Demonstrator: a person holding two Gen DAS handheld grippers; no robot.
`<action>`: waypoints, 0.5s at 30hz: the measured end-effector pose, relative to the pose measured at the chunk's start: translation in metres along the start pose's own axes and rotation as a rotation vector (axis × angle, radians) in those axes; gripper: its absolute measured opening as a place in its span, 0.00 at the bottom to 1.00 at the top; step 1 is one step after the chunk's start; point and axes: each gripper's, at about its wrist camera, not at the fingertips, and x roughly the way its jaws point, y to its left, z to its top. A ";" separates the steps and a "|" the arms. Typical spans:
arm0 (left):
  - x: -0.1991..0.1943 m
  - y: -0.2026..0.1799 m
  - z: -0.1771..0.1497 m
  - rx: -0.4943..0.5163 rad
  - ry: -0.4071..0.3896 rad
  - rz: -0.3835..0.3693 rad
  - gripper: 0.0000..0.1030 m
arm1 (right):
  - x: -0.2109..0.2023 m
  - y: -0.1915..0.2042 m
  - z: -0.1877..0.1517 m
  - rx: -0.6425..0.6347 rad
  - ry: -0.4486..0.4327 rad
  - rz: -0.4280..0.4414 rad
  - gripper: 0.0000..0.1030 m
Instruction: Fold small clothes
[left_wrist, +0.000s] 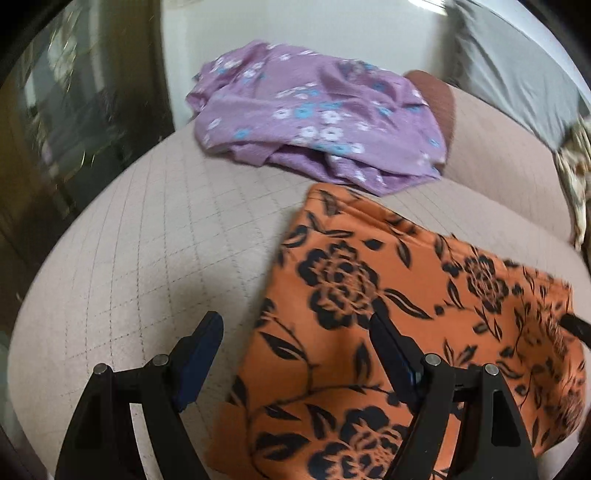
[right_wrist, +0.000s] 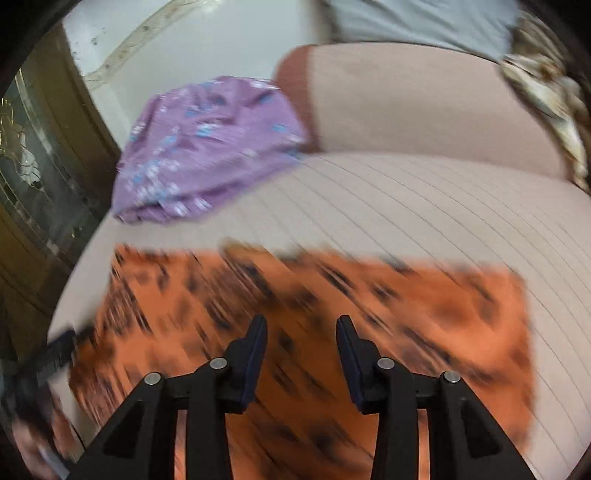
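An orange cloth with black flowers (left_wrist: 399, 306) lies folded flat on the beige quilted cushion (left_wrist: 147, 229). My left gripper (left_wrist: 295, 325) is open above the cloth's left edge, holding nothing. In the right wrist view, the same orange cloth (right_wrist: 424, 306) is blurred by motion. My right gripper (right_wrist: 301, 328) is open and empty above its near part. The tip of the right gripper (left_wrist: 576, 326) shows at the cloth's right edge in the left wrist view. A crumpled purple flowered garment (left_wrist: 314, 114) lies at the cushion's far end; it also shows in the right wrist view (right_wrist: 207, 147).
The sofa's backrest (right_wrist: 424, 103) rises behind the cushion. A grey cloth (left_wrist: 517, 66) and a patterned fabric (left_wrist: 576, 173) lie at the far right. A dark wooden cabinet with glass (left_wrist: 66, 122) stands to the left, beyond the cushion's edge. Bare cushion lies left of the orange cloth.
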 end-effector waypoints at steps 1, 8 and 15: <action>-0.001 -0.006 -0.003 0.020 -0.003 0.002 0.79 | -0.011 -0.013 -0.015 0.011 0.007 -0.021 0.47; 0.004 -0.054 -0.033 0.187 0.042 0.043 0.79 | -0.011 -0.072 -0.085 0.123 0.078 -0.080 0.55; 0.003 -0.078 -0.044 0.295 -0.012 0.081 0.79 | -0.031 -0.084 -0.075 0.198 0.014 -0.031 0.56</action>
